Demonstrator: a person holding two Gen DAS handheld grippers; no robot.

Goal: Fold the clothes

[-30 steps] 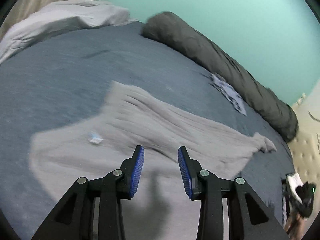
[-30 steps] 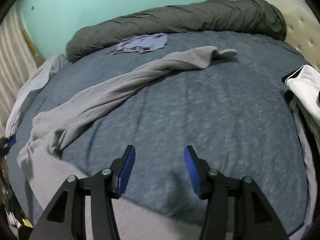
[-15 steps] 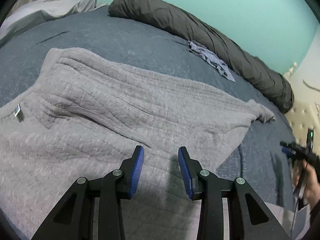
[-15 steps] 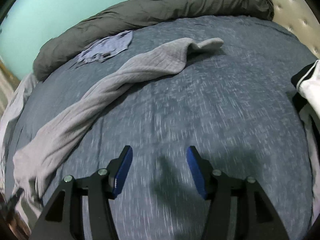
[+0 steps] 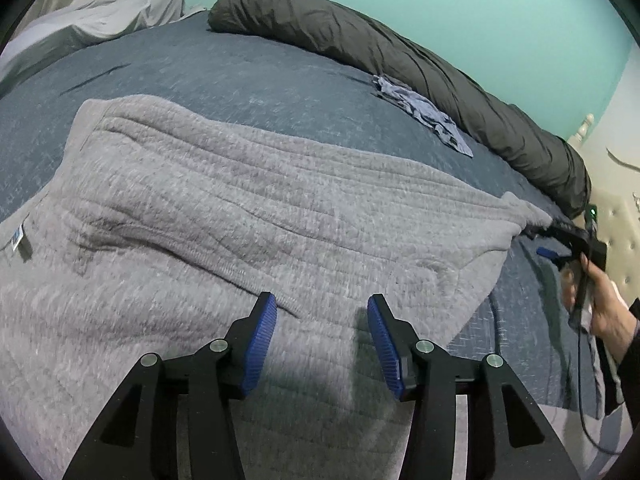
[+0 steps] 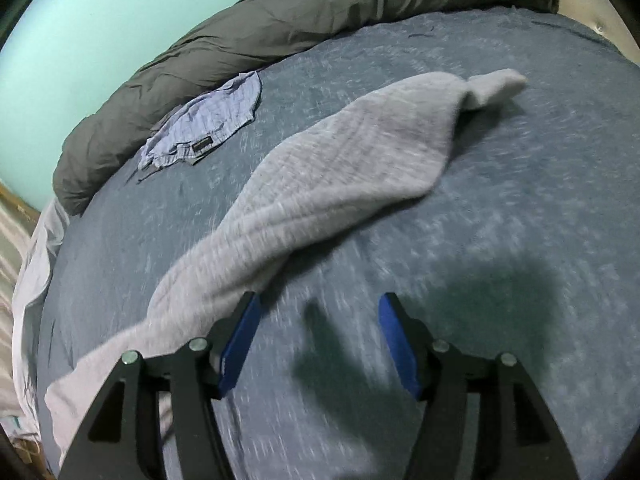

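A grey ribbed sweater (image 5: 248, 208) lies spread on the blue bed (image 5: 240, 72), its neck label at the left. My left gripper (image 5: 322, 344) hovers open just above the sweater's near part, nothing between its blue pads. In the right wrist view the sweater's long sleeve (image 6: 340, 168) runs diagonally across the bed, its cuff at the far right. My right gripper (image 6: 320, 348) is open over bare blue sheet, its left finger beside the sleeve's edge. In the left wrist view the right gripper (image 5: 560, 240) appears near the sleeve cuff, held by a hand (image 5: 600, 304).
A dark grey rolled duvet (image 5: 400, 56) lines the far side against a turquoise wall. A small light-blue striped garment (image 6: 208, 120) lies beside it. A pale sheet (image 5: 92, 20) is bunched at the far left. A tufted headboard (image 5: 616, 220) stands at the right.
The right gripper has moved forward and lower toward the sleeve, which now reaches its left finger. The left gripper has held roughly its place over the sweater since half a second ago.
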